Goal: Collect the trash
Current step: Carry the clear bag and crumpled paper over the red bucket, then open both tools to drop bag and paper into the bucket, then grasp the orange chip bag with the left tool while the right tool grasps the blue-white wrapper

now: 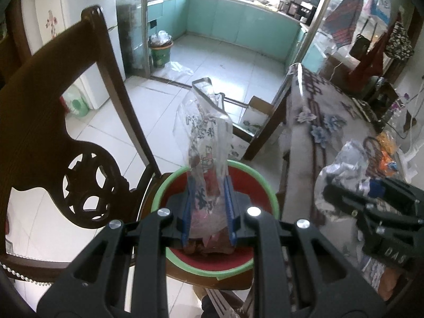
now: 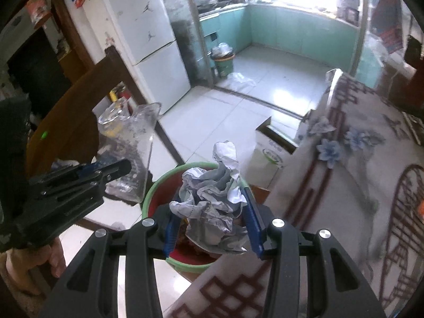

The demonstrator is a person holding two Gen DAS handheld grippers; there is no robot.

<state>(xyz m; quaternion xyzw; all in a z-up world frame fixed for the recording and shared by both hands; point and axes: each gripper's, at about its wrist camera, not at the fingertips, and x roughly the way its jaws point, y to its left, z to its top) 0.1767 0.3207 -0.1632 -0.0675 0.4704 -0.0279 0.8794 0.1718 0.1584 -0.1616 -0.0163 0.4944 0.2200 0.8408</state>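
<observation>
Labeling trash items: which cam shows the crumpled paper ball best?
Right wrist view: the crumpled paper ball sits centred and sharp between the right gripper fingers, above the green-rimmed basin. The left wrist view catches it only at the right edge, partly hidden behind that gripper.

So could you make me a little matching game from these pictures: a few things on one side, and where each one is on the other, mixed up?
Things:
1. clear plastic bag
2. crumpled paper
3. red basin with green rim
4. green bin

Places:
A. on the dark wooden chair, under both grippers
B. in the kitchen doorway, far back
C. clamped in the left gripper
D. between the fingers of the right gripper

Pairs: 1-C, 2-D, 3-A, 4-B
</observation>
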